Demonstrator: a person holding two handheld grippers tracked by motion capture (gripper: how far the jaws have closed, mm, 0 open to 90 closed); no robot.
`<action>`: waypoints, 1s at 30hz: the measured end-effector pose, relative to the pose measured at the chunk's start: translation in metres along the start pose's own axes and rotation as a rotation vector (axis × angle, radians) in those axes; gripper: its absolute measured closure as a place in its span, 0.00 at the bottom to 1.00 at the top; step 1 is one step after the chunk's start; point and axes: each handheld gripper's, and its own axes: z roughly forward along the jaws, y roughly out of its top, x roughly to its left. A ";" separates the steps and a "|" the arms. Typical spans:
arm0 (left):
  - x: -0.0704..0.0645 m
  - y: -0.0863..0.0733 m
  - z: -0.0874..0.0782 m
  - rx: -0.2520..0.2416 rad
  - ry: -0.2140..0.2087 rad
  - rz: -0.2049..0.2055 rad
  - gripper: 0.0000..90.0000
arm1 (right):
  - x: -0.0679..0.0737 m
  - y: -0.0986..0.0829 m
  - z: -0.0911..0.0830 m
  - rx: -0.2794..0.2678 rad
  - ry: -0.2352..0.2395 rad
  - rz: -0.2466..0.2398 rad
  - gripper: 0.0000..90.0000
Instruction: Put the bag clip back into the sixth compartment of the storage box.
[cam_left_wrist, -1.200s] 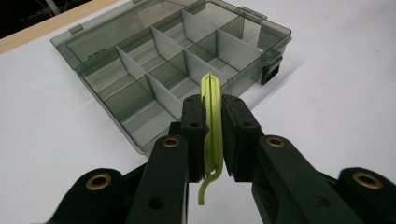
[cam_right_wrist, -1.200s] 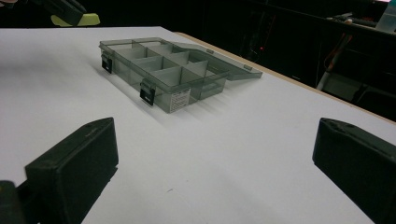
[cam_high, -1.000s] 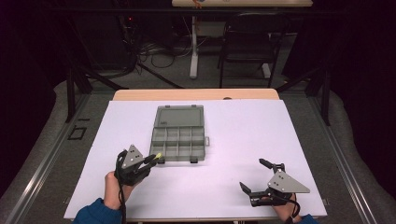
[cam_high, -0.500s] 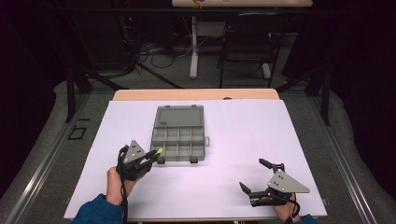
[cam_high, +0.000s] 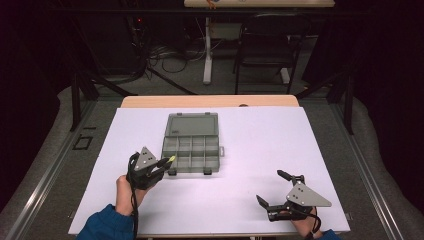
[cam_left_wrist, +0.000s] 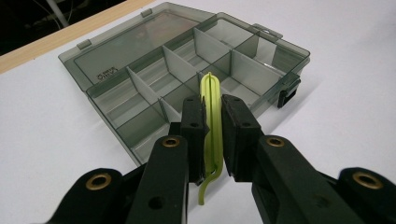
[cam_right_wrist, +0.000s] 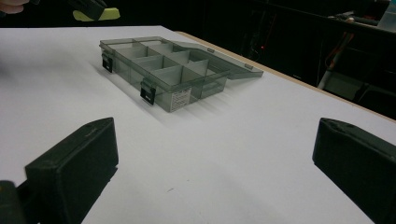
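A smoky grey compartment box (cam_high: 192, 145) lies open at mid-table, lid (cam_high: 193, 124) folded flat behind it, its cells bare (cam_left_wrist: 187, 79) (cam_right_wrist: 159, 70). My left gripper (cam_high: 169, 161) hovers at the box's front-left corner, shut on a thin yellow-green strip (cam_left_wrist: 212, 121) that stands up between the pads and pokes past their tips (cam_high: 171, 159). Far off, that strip (cam_right_wrist: 95, 14) shows at the top of the right gripper view. My right gripper (cam_high: 272, 187) rests near the front right of the table, jaws wide apart, nothing between them.
The white table sheet (cam_high: 260, 145) runs to a wooden strip (cam_high: 210, 101) along the far edge. Beyond stand a dark chair (cam_high: 265, 45) and a desk leg with cables (cam_high: 206, 50). Bare sheet lies between the box and the right gripper.
My left gripper has edged a little left and nearer the front with the strip still in it. The right gripper has not moved.
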 end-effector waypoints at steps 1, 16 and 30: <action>0.000 0.000 0.001 0.000 0.001 0.000 0.88 | 0.000 0.000 0.000 0.000 0.001 0.000 0.00; 0.004 0.005 0.009 0.001 0.002 0.002 0.88 | 0.000 0.000 0.000 0.002 -0.001 -0.001 0.00; 0.007 0.012 0.016 -0.005 -0.004 0.010 0.88 | 0.000 0.000 0.000 0.000 -0.001 -0.002 0.00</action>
